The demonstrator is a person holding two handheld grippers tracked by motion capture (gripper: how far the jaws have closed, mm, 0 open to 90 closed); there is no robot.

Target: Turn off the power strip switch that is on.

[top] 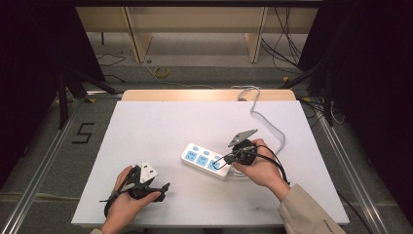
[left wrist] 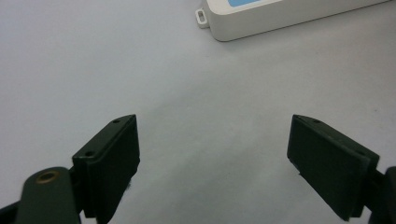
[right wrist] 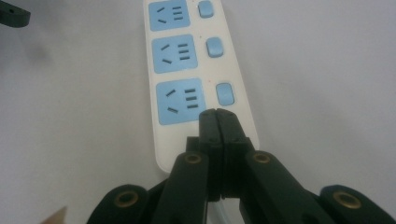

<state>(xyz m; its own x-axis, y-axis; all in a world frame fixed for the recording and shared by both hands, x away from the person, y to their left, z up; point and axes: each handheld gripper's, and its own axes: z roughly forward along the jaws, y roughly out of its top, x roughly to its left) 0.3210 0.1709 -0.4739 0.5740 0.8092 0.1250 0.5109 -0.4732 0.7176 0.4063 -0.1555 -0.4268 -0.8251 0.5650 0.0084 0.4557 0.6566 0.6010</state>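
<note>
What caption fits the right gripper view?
Shut black right tool poised over a white plastic power strip with blue sockets.

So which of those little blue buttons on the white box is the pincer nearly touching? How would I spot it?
Find the white power strip on the white table. Three blue switches run down one edge, each beside a blue socket panel. It is the switch nearest the closed tips of the right gripper, at the end of the row.

A white power strip [top: 206, 160] lies flat on the table [top: 146, 131], right of centre and angled. It has three blue sockets [right wrist: 180, 101], each with a blue switch [right wrist: 224, 93] beside it. Its pale cord [top: 265, 119] trails toward the far edge.
</note>
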